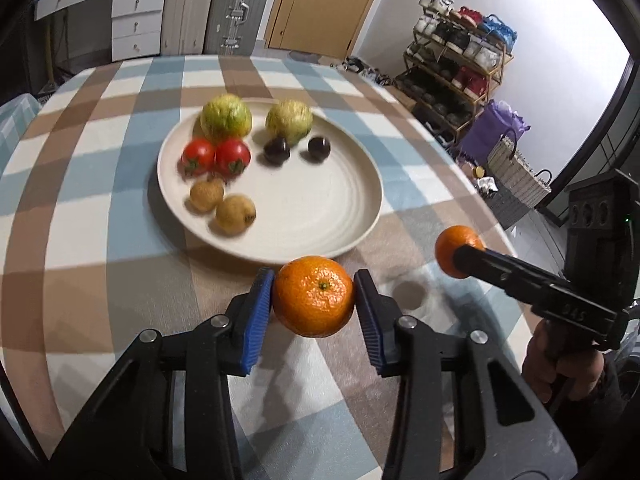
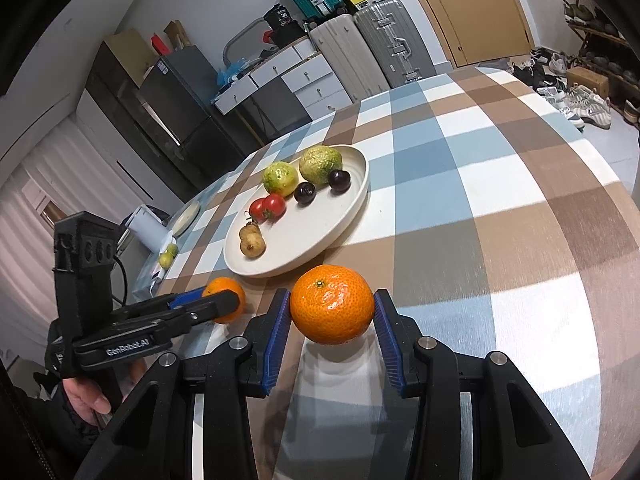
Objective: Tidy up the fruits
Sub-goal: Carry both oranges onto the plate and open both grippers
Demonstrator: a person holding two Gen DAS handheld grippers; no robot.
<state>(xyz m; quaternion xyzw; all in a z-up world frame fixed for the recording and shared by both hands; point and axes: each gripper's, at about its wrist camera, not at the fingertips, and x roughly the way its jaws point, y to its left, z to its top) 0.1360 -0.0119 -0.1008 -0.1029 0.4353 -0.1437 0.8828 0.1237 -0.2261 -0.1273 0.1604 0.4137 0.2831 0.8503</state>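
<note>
Between left fingers (image 1: 256, 312), tangerine (image 1: 313, 295) stem-up.

Glossy dimpled tangerine (image 1: 313, 295), matt ceramic plate (image 1: 320, 216), checked cloth tablecloth (image 1: 80, 200)

tablecloth (image 1: 120, 240): checked brown, pale blue, white | plate (image 1: 320, 208): cream | oranges (image 1: 313, 296): orange | tomatoes (image 1: 216, 156): red, far left on plate | gripper pads (image 1: 256, 316): blue | far door (image 1: 320, 0): tan
</note>
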